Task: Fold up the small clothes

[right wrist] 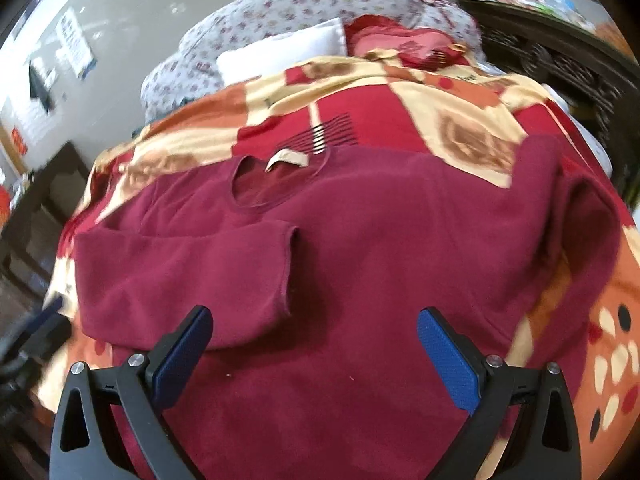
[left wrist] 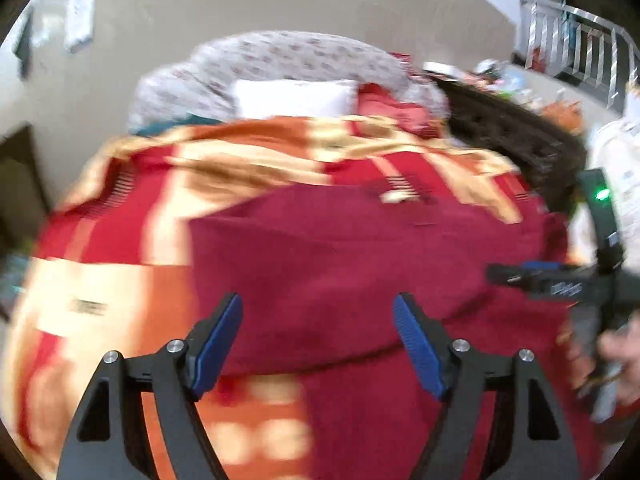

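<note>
A maroon fleece top lies spread on a bed, neck opening and pale label toward the far side. Its left sleeve is folded across the chest; the right sleeve lies bunched at the right. My right gripper hovers open over the lower part of the top, nothing between its blue pads. In the blurred left wrist view the same top fills the middle, and my left gripper stands open above its folded left edge, holding nothing. The right gripper and a hand appear at the right edge.
The top rests on a red, orange and cream patterned blanket. A white pillow, a flowered quilt and red cushions lie at the bed's far end. A dark carved headboard runs along the right.
</note>
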Demonstrator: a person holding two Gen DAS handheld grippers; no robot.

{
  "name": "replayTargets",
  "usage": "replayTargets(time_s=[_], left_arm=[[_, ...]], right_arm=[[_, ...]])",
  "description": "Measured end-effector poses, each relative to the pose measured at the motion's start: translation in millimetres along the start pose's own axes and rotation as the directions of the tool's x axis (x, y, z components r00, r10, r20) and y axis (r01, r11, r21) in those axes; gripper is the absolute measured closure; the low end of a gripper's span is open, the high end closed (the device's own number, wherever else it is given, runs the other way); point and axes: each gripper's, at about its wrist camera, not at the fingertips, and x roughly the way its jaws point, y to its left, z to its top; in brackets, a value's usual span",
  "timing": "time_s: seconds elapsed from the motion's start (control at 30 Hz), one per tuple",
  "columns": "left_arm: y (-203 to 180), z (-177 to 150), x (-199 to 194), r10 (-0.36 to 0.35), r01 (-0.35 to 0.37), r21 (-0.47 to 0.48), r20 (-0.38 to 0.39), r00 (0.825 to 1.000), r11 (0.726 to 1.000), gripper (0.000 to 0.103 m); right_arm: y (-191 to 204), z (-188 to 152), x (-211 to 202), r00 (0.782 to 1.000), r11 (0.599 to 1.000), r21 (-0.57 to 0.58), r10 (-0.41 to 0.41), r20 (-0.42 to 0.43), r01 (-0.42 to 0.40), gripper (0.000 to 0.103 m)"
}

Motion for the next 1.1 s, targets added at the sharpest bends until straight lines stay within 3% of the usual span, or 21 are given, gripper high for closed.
replayTargets(time_s=[0.07, 0.17, 0.2, 0.23, 0.27, 0.3, 0.37, 0.47, 0.67, 0.87, 1.03, 1.1], left_arm=[[23.9, -2.8, 6.0, 0.052, -0.053, -0.03, -0.039, 0.998, 0.998, 0.026], [54.3, -9.4, 19.7, 0.047, -0.06, -0.13, -0.095, 0.994, 0.99, 0.026], [59.2, -12.1, 23.0, 0.05, -0.064, -0.15, -0.1, 0.994, 0.987, 0.026], [62.1, -14.6, 23.8, 0.054, -0.069, -0.161, -0.1, 0.994, 0.985, 0.026], [63.0, -15.4, 25.6, 0.056, -0.072, -0.168, -0.098, 0.994, 0.983, 0.026], [62.4, -17.2, 25.9, 0.057, -0.073, -0.173, -0.095, 0.994, 0.982, 0.026], [62.4, -15.8, 25.1, 0.06, -0.075, -0.173, -0.091, 0.994, 0.982, 0.026], [54.9, -10.1, 21.7, 0.06, -0.072, -0.166, -0.077, 0.995, 0.983, 0.026], [37.7, 6.0, 36.4, 0.058, -0.066, -0.153, -0.062, 0.996, 0.986, 0.026], [24.6, 5.1, 63.1, 0.087, -0.101, -0.135, -0.109, 0.99, 0.986, 0.026], [21.1, 10.5, 86.0, 0.16, -0.176, -0.109, -0.138, 0.977, 0.978, 0.026], [24.2, 11.9, 99.1, 0.183, -0.203, -0.109, -0.165, 0.969, 0.973, 0.026]], right_arm=[[5.1, 3.9, 8.9, 1.0, 1.0, -0.02, -0.004, -0.004, 0.004, 0.0], [6.4, 12.1, 25.9, 1.0, 0.999, -0.033, -0.025, 0.012, 0.026, 0.0], [7.3, 14.1, 32.3, 1.0, 0.999, -0.047, -0.014, 0.015, 0.014, 0.012], [9.2, 15.0, 37.7, 1.0, 0.998, -0.069, -0.003, 0.014, 0.004, 0.05], [12.5, 16.5, 44.3, 1.0, 0.995, -0.101, -0.014, 0.008, 0.015, 0.07], [14.3, 17.5, 45.6, 0.999, 0.993, -0.114, -0.039, 0.016, 0.04, 0.086], [12.7, 20.1, 34.6, 0.999, 0.994, -0.108, 0.009, 0.053, -0.003, 0.096], [5.6, 26.7, 9.3, 0.992, 0.993, -0.104, 0.062, 0.114, -0.05, 0.099], [-33.7, 49.5, -30.1, 0.97, 0.997, -0.026, -0.065, 0.234, 0.073, 0.099], [-69.6, 47.1, 12.3, 0.976, 0.984, 0.025, -0.18, 0.118, 0.179, 0.099], [-70.1, 48.5, 16.9, 0.969, 0.976, -0.009, -0.215, 0.124, 0.218, 0.098], [-72.4, 50.6, 21.0, 0.969, 0.974, -0.013, -0.224, 0.105, 0.226, 0.093]])
